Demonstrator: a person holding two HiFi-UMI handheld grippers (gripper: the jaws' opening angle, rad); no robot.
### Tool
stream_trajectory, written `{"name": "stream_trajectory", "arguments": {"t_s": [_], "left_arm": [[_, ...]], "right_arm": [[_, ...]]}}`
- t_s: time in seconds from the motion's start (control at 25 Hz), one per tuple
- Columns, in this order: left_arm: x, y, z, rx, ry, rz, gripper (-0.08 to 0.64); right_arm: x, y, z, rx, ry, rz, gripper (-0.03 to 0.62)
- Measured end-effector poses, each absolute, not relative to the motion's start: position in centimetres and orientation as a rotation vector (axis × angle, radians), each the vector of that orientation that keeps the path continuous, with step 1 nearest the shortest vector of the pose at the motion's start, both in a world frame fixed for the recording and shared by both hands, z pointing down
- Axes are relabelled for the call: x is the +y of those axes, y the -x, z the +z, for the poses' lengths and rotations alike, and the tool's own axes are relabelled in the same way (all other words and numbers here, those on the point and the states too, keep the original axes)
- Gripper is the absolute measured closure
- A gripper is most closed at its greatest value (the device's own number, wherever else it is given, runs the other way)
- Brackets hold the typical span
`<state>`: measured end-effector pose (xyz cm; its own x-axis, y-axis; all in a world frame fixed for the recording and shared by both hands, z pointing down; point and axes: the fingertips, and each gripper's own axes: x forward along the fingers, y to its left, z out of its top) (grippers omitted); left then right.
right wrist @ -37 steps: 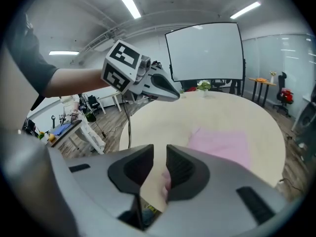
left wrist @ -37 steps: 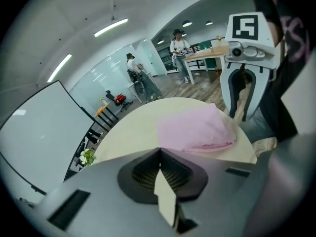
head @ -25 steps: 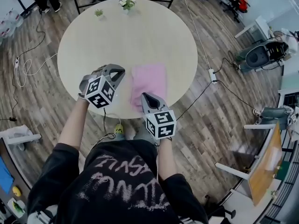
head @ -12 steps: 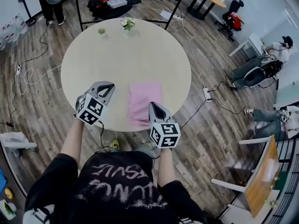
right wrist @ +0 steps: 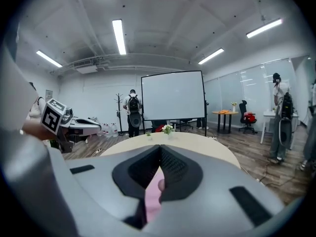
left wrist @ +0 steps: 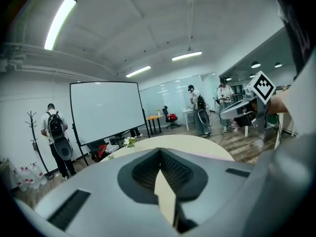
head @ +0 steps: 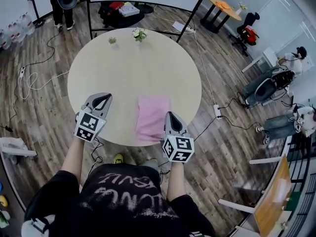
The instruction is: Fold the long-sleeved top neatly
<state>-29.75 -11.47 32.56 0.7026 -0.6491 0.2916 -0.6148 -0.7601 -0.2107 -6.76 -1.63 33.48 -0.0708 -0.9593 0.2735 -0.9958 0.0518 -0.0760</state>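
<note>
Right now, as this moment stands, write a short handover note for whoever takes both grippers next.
Left gripper: shut, empty, over the near left edge of the table.
Right gripper: shut, empty, by the near right corner of the pink top.
Top: folded into a compact rectangle, flat at the table's near edge.
Done: folding looks finished.
Left: only check the edges, if anything.

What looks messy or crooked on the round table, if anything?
Nothing stands out. The pink top lies folded in a neat rectangle near the table's front edge, and the two little plants stand upright at the far side.
</note>
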Motion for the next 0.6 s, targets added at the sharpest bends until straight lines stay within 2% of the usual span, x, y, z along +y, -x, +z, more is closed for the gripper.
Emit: {"name": "stream_trajectory", "arguments": {"t_s": [0.6], "left_arm": [[-12.5, 32.0, 29.1, 1.266, 2.748, -0.368, 0.549]], "right_arm": [[-3.1, 4.7, 30.3, -2.178, -2.062, 0.266, 0.586]]}}
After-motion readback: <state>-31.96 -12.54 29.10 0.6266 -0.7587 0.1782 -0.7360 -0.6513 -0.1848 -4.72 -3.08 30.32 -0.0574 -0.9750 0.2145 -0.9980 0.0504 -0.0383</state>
